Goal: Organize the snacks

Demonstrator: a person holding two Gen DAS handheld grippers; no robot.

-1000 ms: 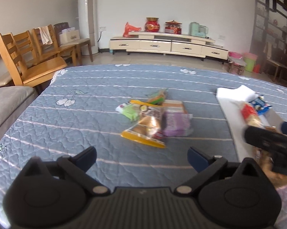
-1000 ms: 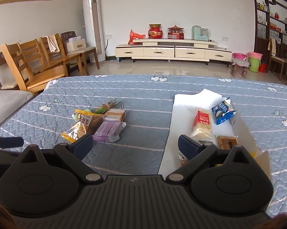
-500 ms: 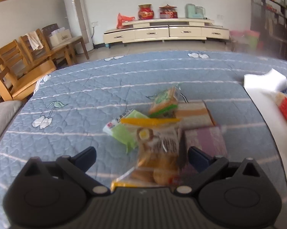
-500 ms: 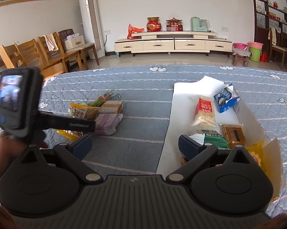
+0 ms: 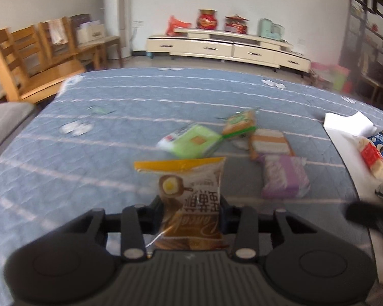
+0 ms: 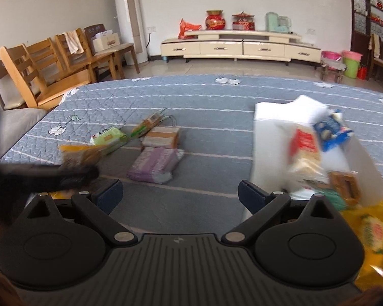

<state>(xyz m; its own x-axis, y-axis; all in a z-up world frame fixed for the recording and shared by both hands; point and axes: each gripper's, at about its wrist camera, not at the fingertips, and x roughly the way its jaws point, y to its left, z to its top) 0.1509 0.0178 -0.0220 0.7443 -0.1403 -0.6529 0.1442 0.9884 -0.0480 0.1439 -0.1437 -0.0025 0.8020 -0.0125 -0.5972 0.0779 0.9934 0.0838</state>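
since a moment ago, left claw [image 5: 191, 213] is closing narrow onto the brown-and-yellow snack packet [image 5: 191, 199]; right claw [image 6: 180, 193] gapes wide, holding nothing.

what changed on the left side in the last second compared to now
The left gripper came forward and down to the snack pile, and its jaws are closing on the brown and yellow snack packet, which now sits between them. The right gripper stays open and empty. The green, orange and purple packets stayed put.
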